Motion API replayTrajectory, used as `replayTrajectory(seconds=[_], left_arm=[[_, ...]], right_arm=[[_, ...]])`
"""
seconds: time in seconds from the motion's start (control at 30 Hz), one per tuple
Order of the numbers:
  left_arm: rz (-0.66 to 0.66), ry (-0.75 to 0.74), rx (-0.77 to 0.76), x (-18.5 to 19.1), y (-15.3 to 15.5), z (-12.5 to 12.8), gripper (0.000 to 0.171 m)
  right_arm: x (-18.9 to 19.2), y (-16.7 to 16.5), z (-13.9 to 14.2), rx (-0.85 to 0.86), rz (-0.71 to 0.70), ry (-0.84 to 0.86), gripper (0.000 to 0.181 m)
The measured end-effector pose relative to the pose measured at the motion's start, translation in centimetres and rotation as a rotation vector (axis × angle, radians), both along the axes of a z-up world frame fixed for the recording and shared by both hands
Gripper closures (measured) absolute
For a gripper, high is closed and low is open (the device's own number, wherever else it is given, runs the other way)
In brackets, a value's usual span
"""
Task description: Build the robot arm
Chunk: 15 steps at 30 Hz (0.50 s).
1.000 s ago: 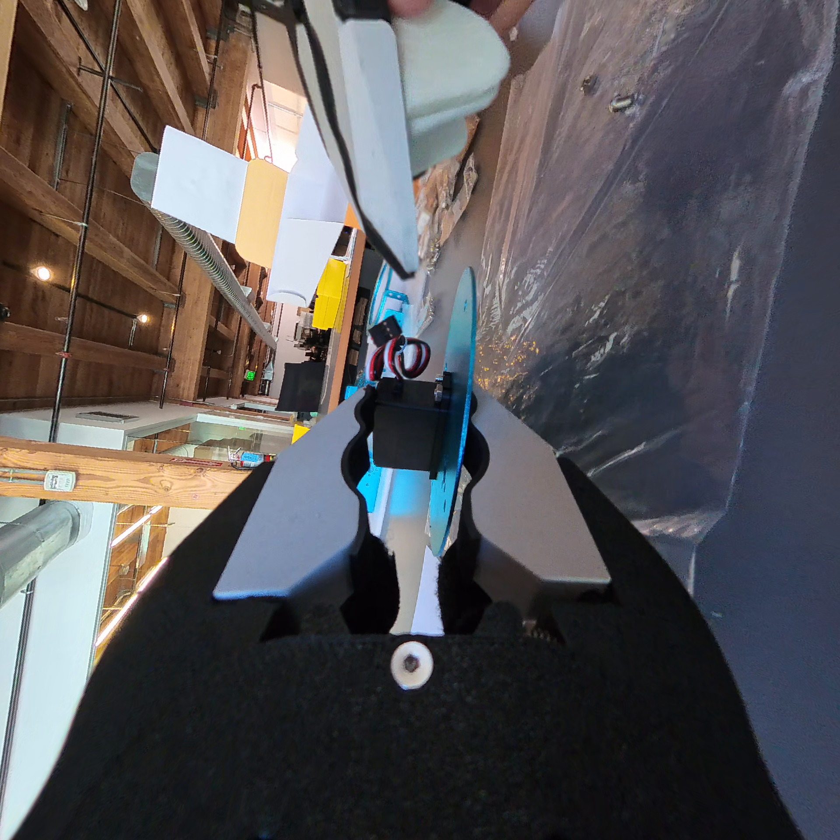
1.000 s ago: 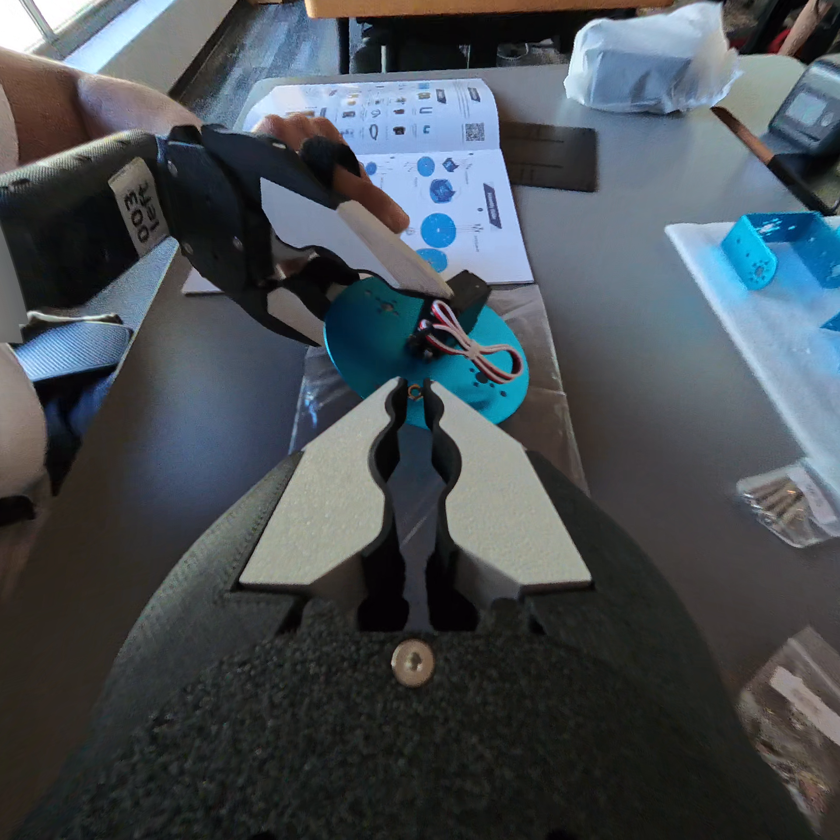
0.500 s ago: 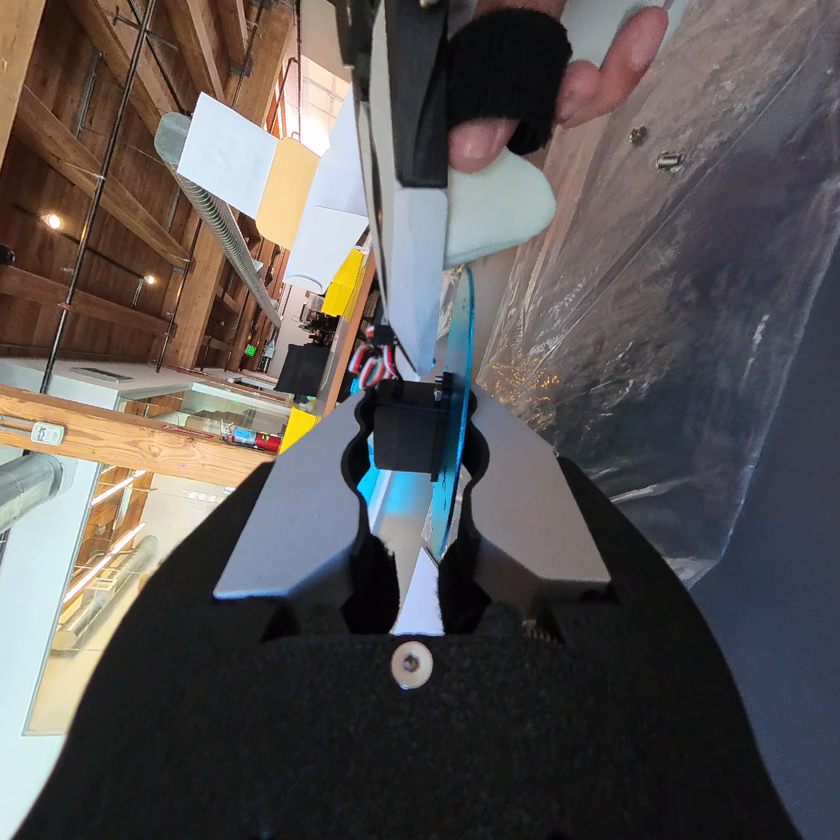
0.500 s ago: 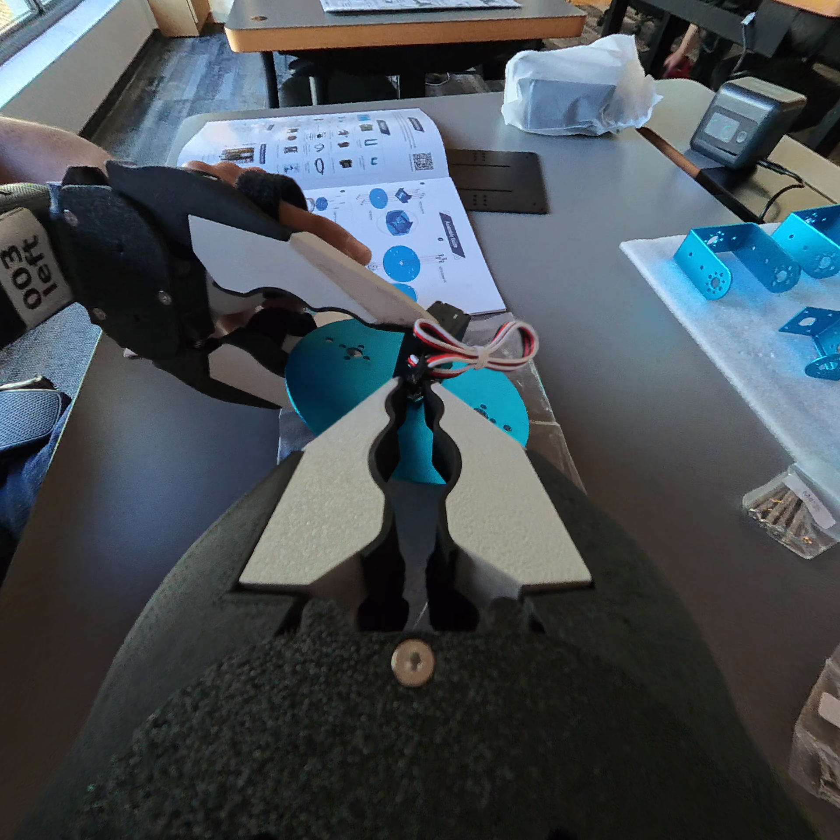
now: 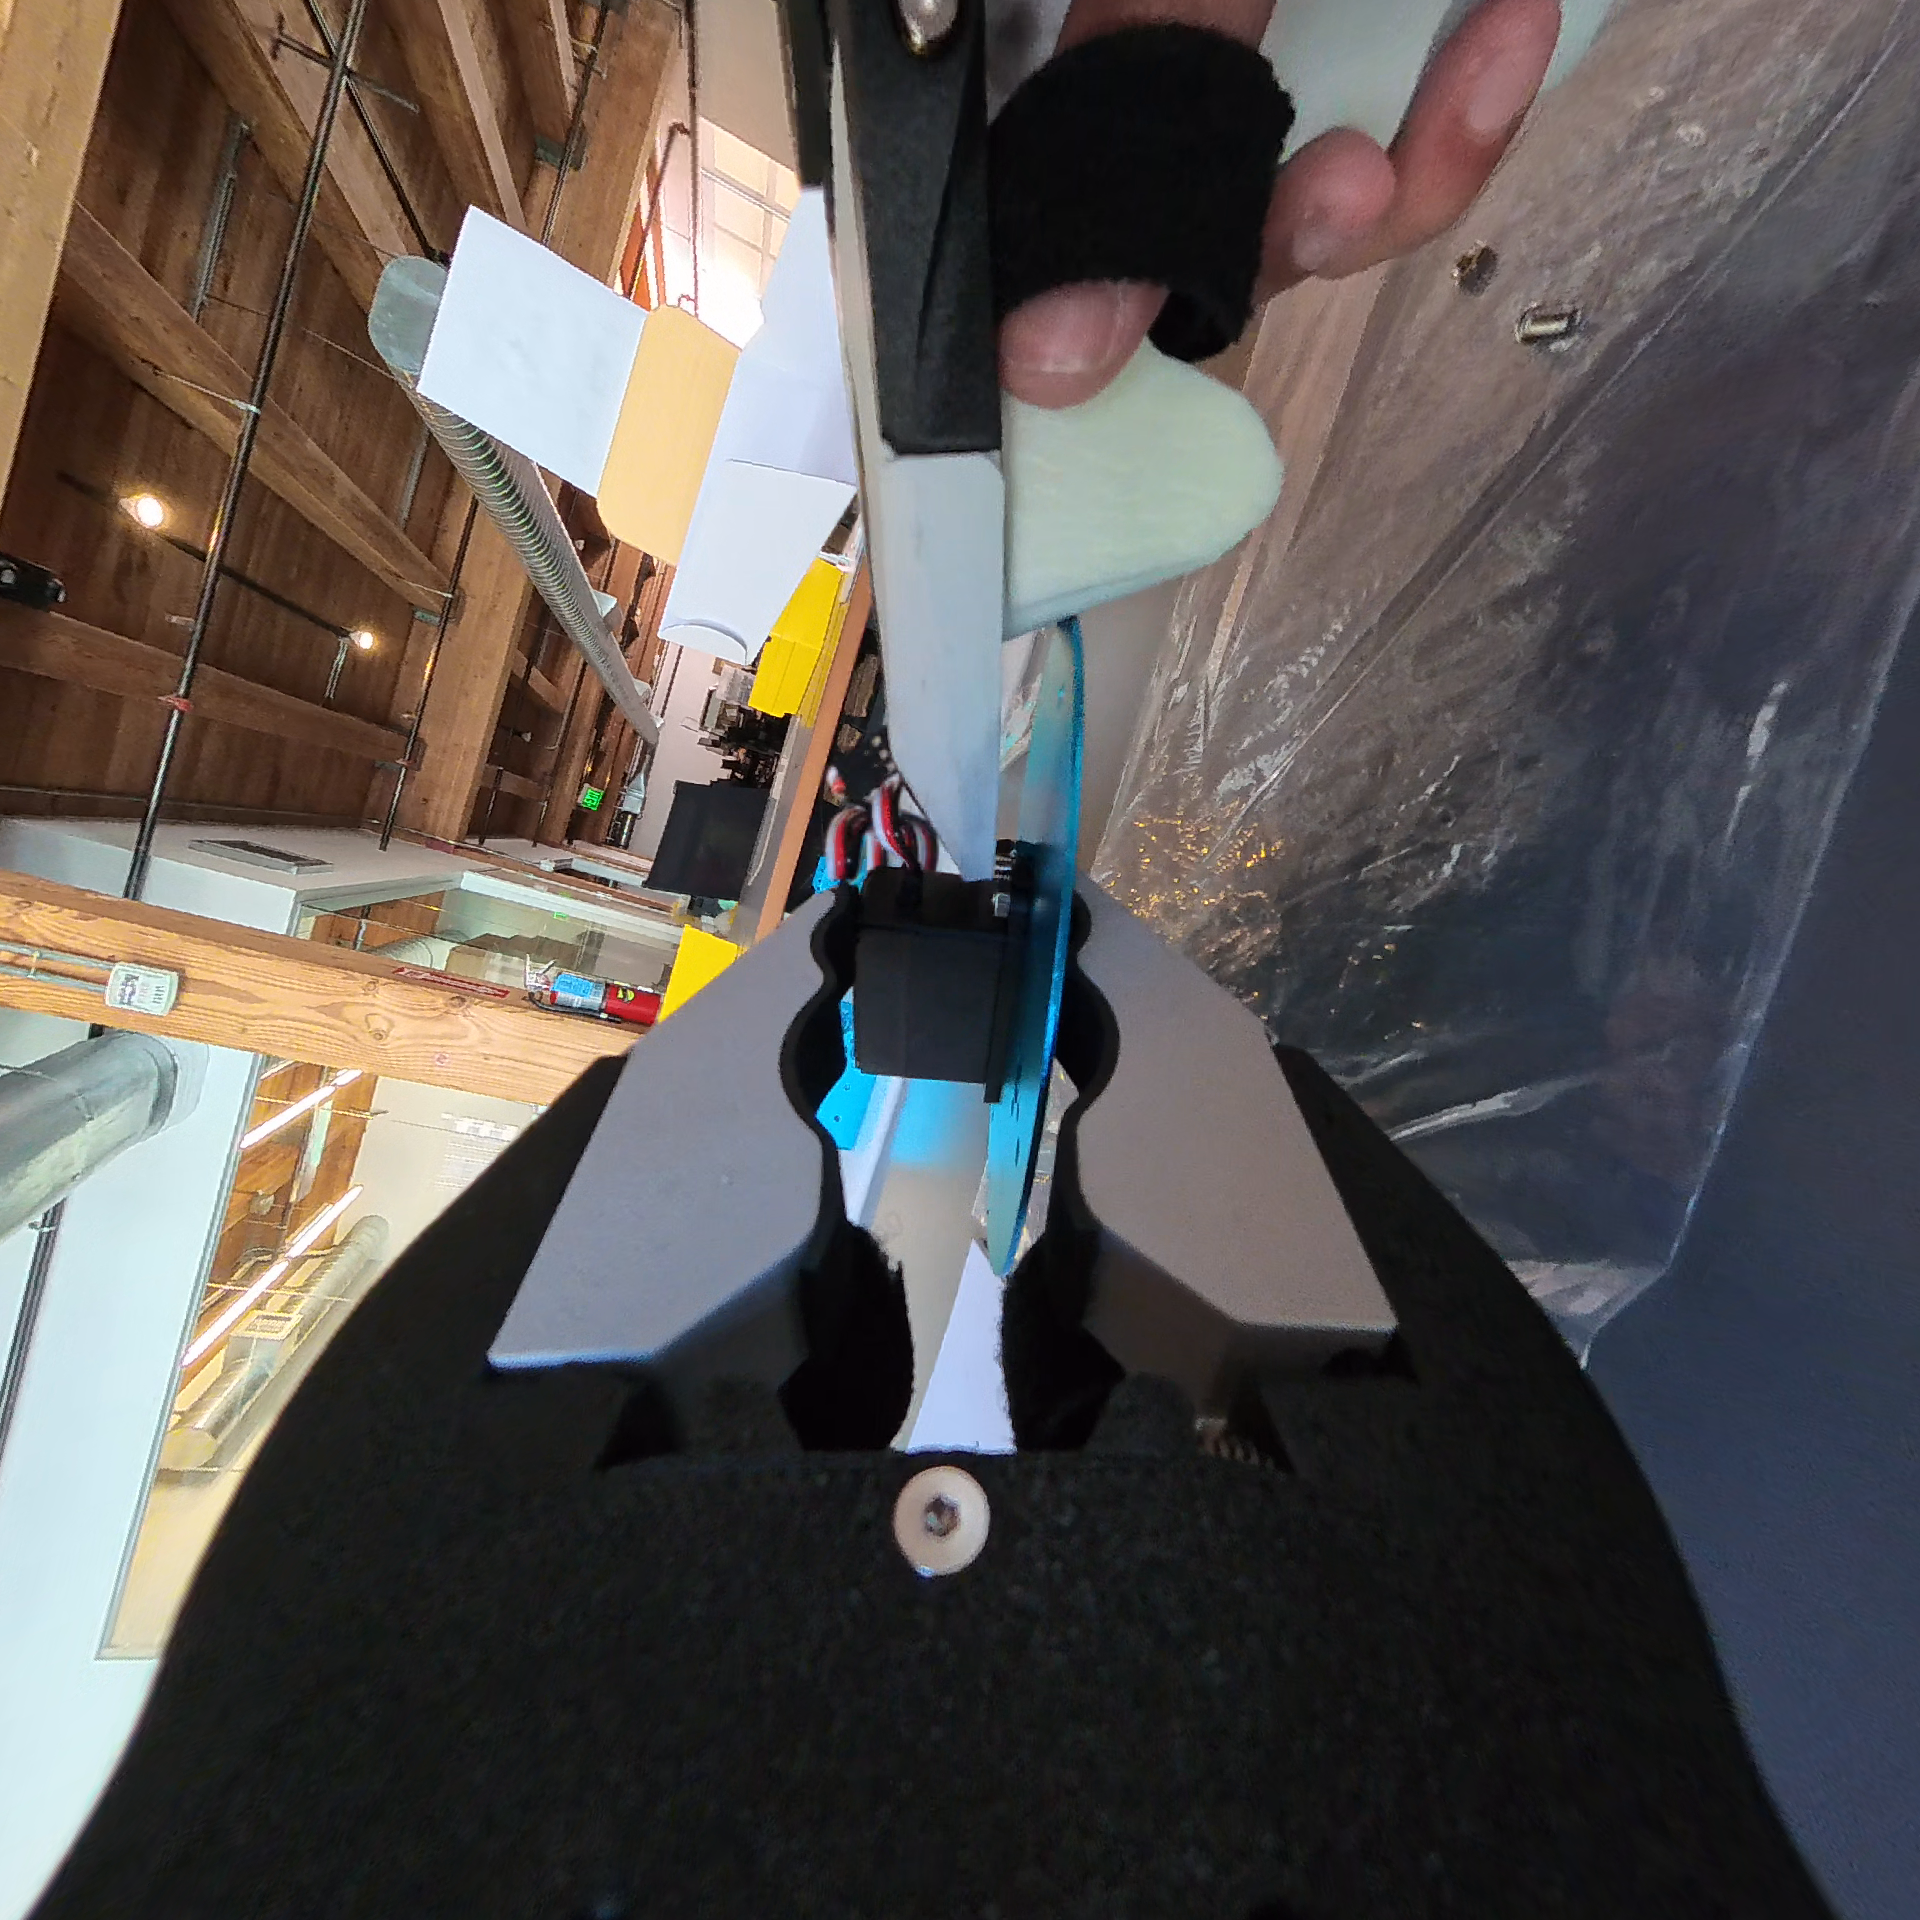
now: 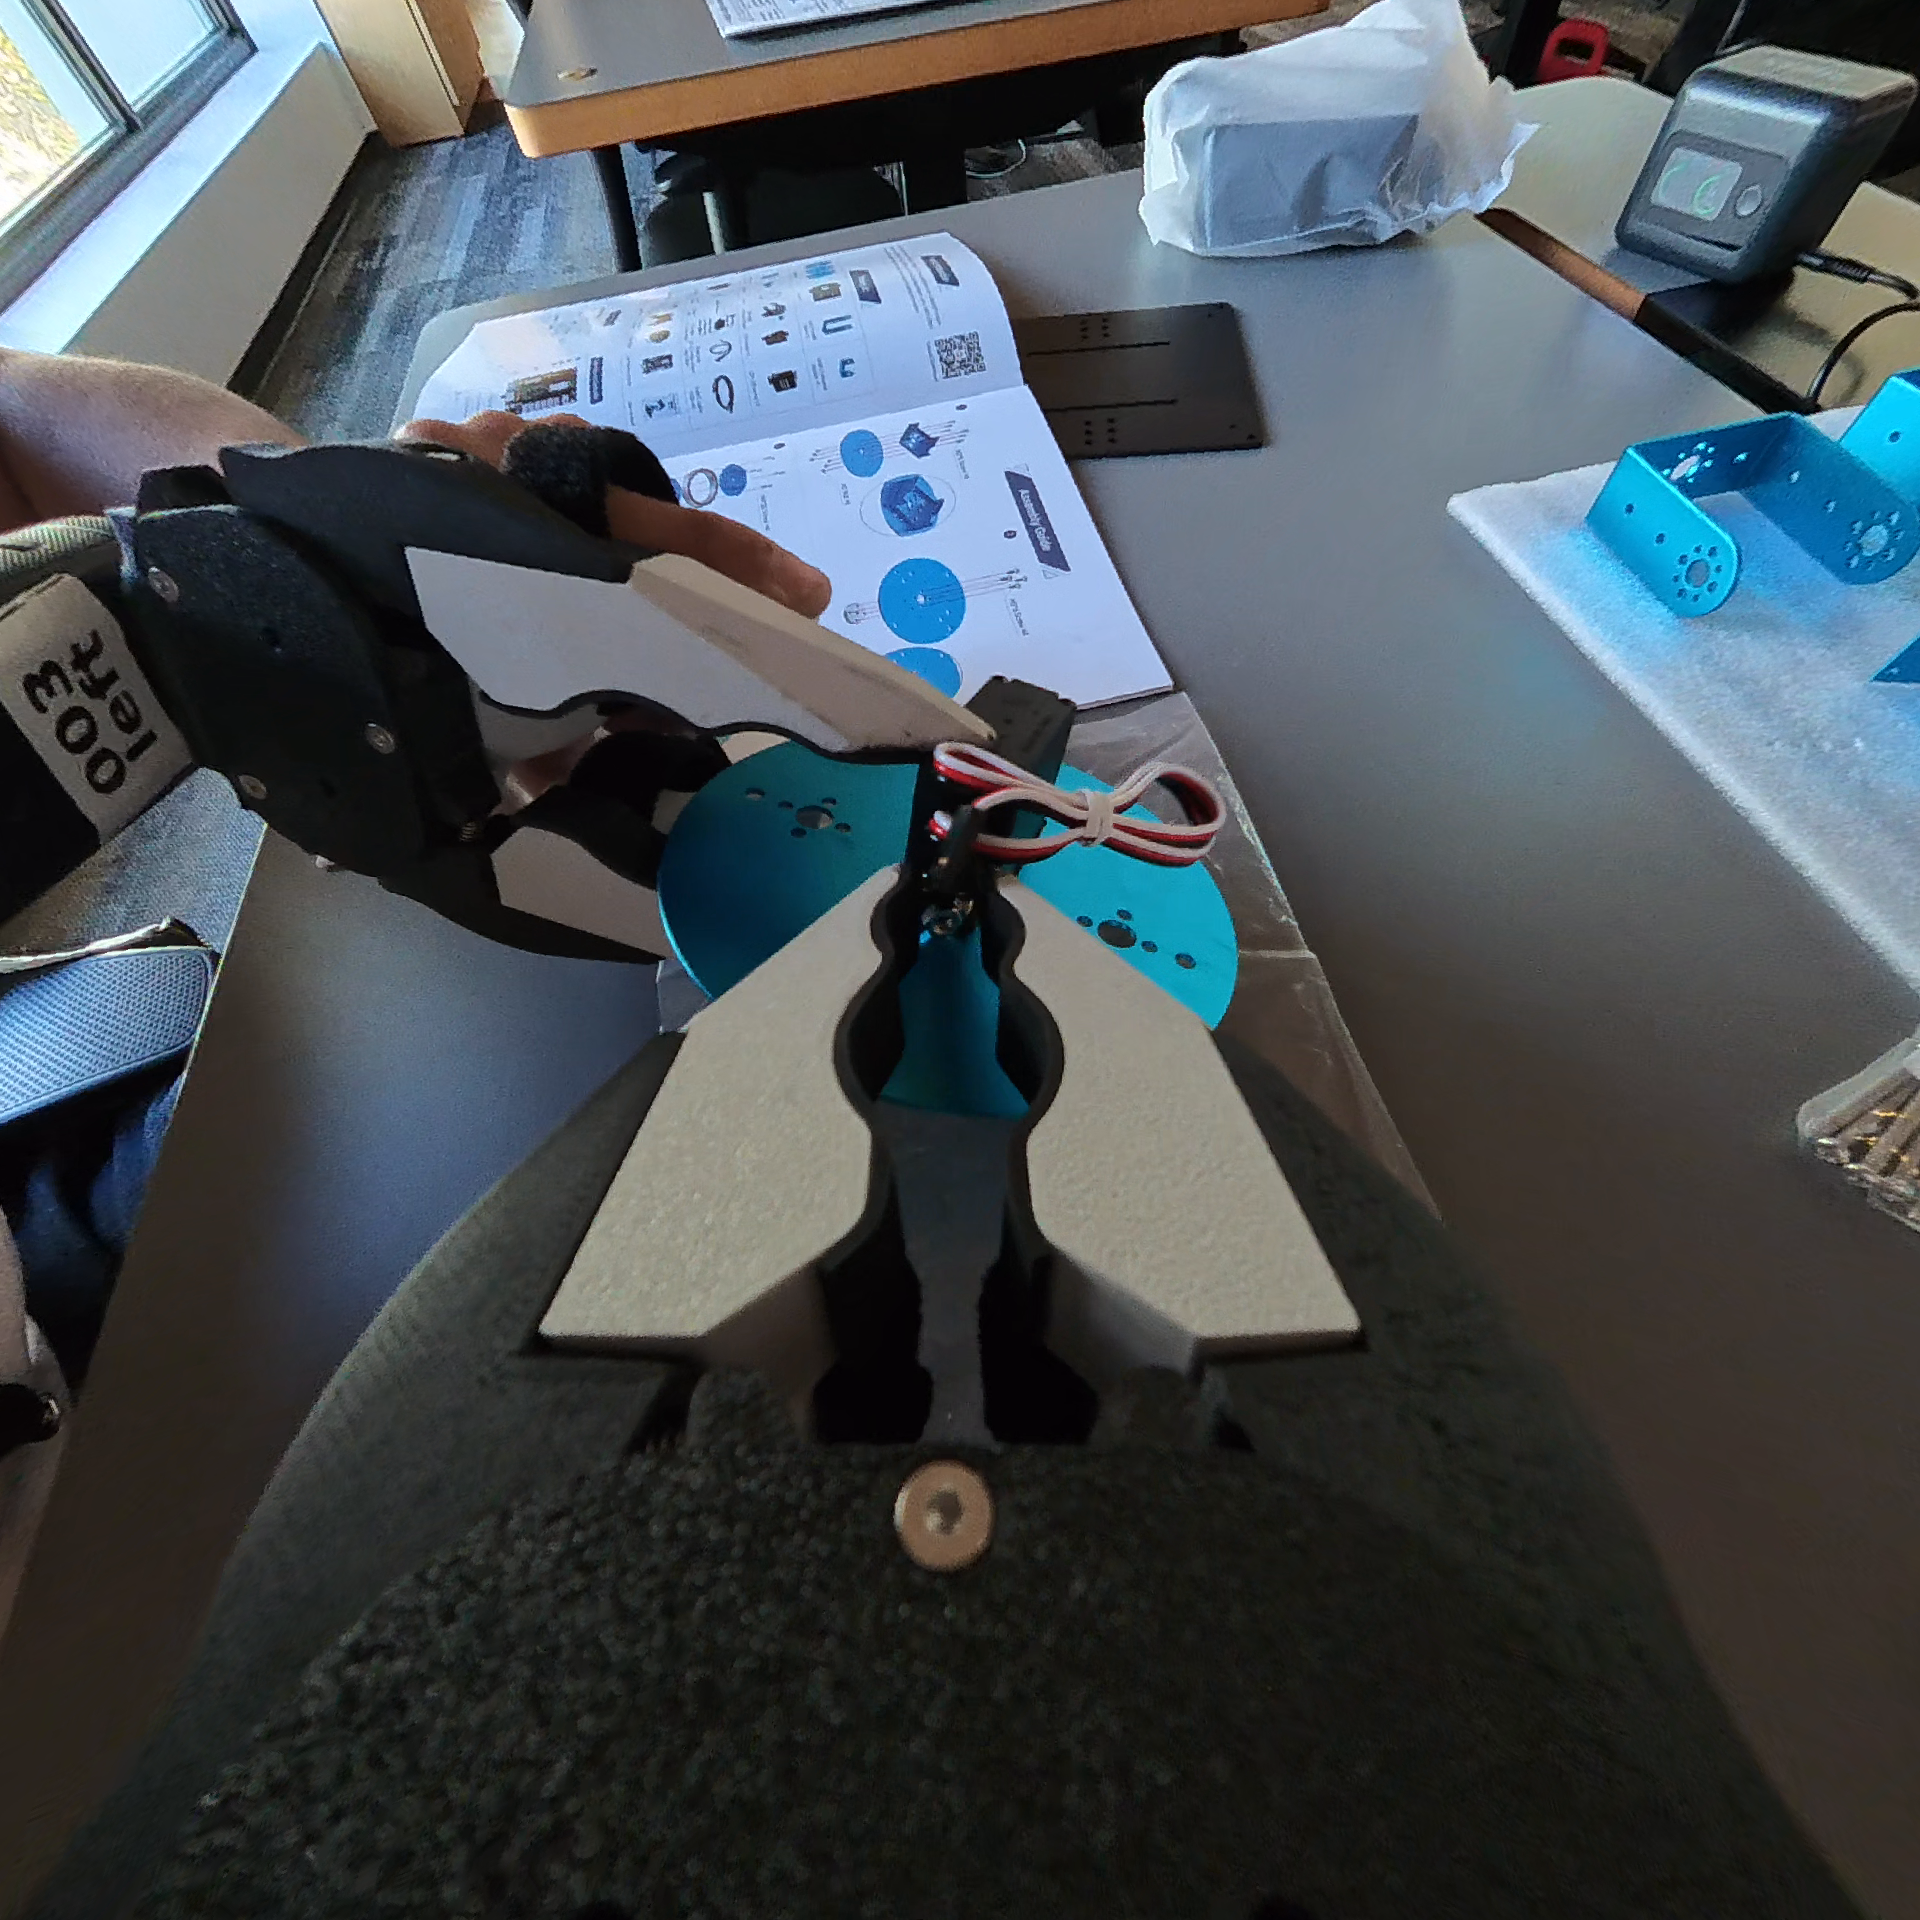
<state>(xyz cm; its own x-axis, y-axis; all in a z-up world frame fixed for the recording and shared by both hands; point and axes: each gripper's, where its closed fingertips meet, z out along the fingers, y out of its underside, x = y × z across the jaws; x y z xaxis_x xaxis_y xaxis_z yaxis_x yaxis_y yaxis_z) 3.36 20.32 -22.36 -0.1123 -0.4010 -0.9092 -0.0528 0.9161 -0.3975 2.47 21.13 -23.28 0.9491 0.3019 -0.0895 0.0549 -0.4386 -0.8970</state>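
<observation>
Here, your left gripper (image 5: 951, 920) was clamped on the black servo (image 5: 925, 987) and its blue disc (image 5: 1039, 997), held above the clear plastic bag (image 6: 1262, 914). Your right gripper (image 6: 940, 883) had nearly closed on the servo's plug (image 6: 951, 831); the bundled wire (image 6: 1091, 816) lay just beyond its tips.
</observation>
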Motion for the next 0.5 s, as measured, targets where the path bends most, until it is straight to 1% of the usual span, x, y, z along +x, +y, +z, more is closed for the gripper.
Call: replayTrajectory(seconds=[0.13,0.27,0.37,0.5], left_arm=[[0.000,-0.016,0.005,-0.1,0.1,0.3,0.136],[0.004,-0.052,0.067,-0.3,0.0,0.6,0.135],[0.003,-0.069,0.114,-0.3,-0.2,0.6,0.136],[0.000,-0.080,0.135,-0.4,-0.5,0.6,0.136]], right_arm=[[-0.1,-0.5,0.6,0.022,0.026,-0.043,0.167],[0.5,-1.3,1.3,0.035,0.035,-0.065,0.168],[0.3,-1.4,0.9,0.011,0.047,-0.056,0.168],[-0.2,-1.0,0.2,0.011,0.049,-0.086,0.167]])
